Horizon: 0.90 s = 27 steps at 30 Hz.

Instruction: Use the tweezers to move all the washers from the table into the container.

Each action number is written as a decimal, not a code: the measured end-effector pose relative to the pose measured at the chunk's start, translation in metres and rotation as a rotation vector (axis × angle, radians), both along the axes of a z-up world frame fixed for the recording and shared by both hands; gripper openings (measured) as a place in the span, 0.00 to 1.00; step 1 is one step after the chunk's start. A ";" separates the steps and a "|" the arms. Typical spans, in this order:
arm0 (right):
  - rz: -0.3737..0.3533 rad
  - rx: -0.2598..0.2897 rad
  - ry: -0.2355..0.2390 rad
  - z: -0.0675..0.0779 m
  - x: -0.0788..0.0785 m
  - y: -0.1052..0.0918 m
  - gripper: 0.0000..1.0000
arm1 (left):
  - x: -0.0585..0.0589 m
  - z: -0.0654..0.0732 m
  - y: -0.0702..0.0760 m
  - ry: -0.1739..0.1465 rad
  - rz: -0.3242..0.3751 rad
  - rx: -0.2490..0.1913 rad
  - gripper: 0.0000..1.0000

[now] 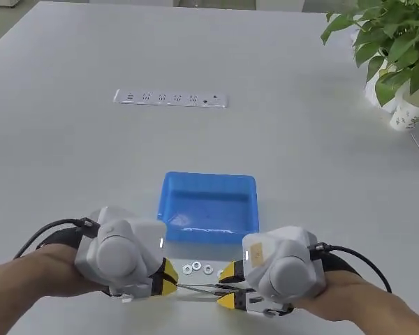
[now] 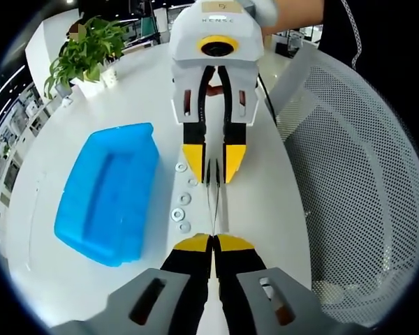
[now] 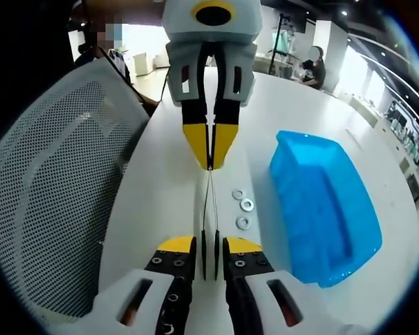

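Thin metal tweezers (image 1: pixel 199 287) are stretched between my two grippers near the table's front edge. My left gripper (image 1: pixel 169 277) is shut on their narrow end (image 2: pixel 213 227). My right gripper (image 1: pixel 229 285) has its jaws closed around the two spread arms (image 3: pixel 209 251), which keep the jaws a little apart. Three small washers (image 1: pixel 197 267) lie on the table just beyond the tweezers. In the left gripper view, several washers (image 2: pixel 181 208) lie beside the tweezers. The blue container (image 1: pixel 208 206) stands right behind the washers and has nothing visible inside.
A white power strip (image 1: pixel 171 98) lies further back on the table. A potted plant (image 1: pixel 398 49) stands at the far right corner. A white mesh chair (image 2: pixel 356 174) is at the table's near edge.
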State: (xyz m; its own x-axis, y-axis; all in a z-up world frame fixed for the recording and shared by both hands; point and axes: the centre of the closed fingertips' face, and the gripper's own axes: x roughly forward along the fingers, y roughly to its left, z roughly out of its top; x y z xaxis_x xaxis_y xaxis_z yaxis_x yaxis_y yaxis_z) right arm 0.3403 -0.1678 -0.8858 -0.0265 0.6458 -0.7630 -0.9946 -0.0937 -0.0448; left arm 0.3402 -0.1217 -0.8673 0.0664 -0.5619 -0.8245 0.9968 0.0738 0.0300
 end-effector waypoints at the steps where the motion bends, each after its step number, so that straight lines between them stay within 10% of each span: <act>1: 0.001 0.000 -0.001 0.000 0.000 0.000 0.17 | 0.000 0.001 0.000 -0.004 -0.002 -0.001 0.05; 27: -0.005 -0.002 -0.020 0.006 0.002 0.000 0.12 | 0.004 0.054 -0.028 -0.039 -0.035 -0.088 0.05</act>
State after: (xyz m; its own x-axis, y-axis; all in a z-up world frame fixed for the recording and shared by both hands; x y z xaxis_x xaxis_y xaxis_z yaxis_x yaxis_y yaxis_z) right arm 0.3419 -0.1675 -0.8794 -0.0078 0.6441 -0.7649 -0.9939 -0.0892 -0.0650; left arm 0.3445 -0.1494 -0.8134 0.0761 -0.6347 -0.7690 0.9971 0.0425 0.0635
